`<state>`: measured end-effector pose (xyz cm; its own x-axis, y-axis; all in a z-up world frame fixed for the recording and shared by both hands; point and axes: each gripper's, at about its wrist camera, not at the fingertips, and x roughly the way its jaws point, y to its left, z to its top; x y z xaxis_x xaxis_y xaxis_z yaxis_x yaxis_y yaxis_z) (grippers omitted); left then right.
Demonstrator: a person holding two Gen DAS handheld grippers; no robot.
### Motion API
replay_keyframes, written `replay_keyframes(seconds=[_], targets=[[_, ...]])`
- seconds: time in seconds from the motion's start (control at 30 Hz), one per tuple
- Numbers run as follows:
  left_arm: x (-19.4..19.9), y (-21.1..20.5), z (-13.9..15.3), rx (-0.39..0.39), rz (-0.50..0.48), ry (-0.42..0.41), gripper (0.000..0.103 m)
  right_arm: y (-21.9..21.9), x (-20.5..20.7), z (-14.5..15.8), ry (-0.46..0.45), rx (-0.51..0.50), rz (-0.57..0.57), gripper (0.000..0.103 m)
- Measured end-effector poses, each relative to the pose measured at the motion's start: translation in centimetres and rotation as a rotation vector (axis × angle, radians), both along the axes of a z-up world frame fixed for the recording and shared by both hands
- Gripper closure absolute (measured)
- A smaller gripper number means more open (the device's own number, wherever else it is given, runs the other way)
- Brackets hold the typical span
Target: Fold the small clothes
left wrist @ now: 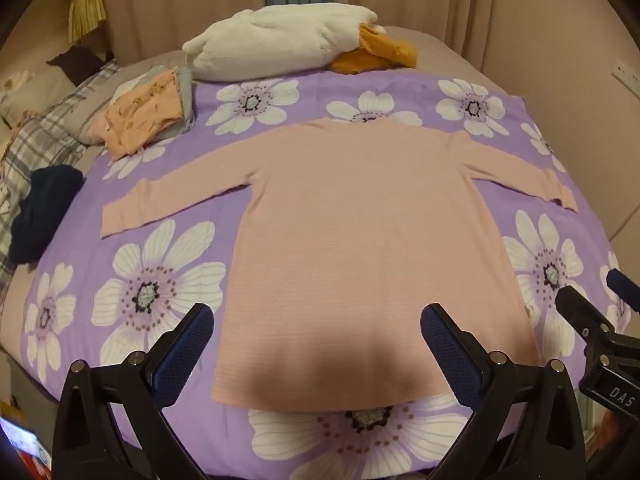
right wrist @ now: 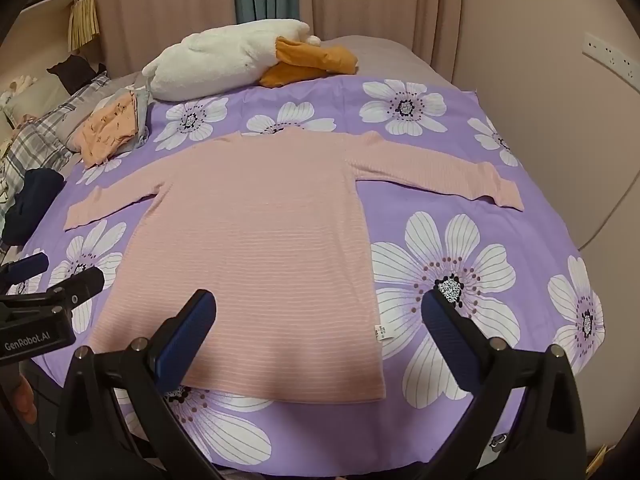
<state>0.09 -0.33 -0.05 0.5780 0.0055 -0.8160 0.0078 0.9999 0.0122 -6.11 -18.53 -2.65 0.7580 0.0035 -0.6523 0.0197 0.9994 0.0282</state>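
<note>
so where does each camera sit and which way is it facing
Left wrist: on the left tool, tipped down over the pink top on the purple sheet; its open fingers show, with the right tool at the right edge.
Right wrist: on the right tool, facing the same way; the left tool shows at the left edge.
Shared: top, sheet, white plush.

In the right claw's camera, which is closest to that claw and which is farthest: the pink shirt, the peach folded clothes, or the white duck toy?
Seen from the right claw:
1. Pink shirt, spread flat on the purple cover, its hem just below the open claw.
2. Peach folded clothes, farther back on the left.
3. White duck toy, at the far end of the bed, behind the shirt.
</note>
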Motion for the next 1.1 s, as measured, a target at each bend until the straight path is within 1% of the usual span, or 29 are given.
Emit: replay_keyframes(seconds=[0.33,0.37,0.43,0.77,0.8,0.83,1.03,1.1], targets=[[-0.1,0.0,-0.1,-0.002,-0.007,-0.001,0.001,0.2,-0.1,0.3,0.001,0.007,0.005,0.000],[-0.1,0.0,-0.1,0.000,-0.007,0.001,0.001,1.0,-0.3,0.7,0.001,0.008,0.006,0.000],[-0.1,0.1,-0.1,-0.001,-0.008,0.001,0.001,1.1,-0.4,0.7,0.001,0.005,0.003,0.000],[-0.3,0.0,-0.2,0.007,-0.008,0.010,0.001,1.4,-0.1,0.6,0.009,0.005,0.007,0.000],[-0.3,-0.1,-0.2,0.006,-0.008,0.010,0.001,0.9,-0.1,-0.1,0.016,0.000,0.006,0.000],[-0.4,0.0,-0.2,0.003,-0.009,0.001,0.001,0.6,-0.1,-0.5,0.019,0.001,0.007,0.000],[-0.4,0.1,-0.5,-0.003,-0.011,-0.031,0.001,0.5,0.0,-0.6,0.030,0.001,0.007,0.000],[-0.4,0.0,-0.5,0.001,-0.012,-0.033,0.001,0.5,0.0,-0.7,0.017,-0.003,0.007,0.000]])
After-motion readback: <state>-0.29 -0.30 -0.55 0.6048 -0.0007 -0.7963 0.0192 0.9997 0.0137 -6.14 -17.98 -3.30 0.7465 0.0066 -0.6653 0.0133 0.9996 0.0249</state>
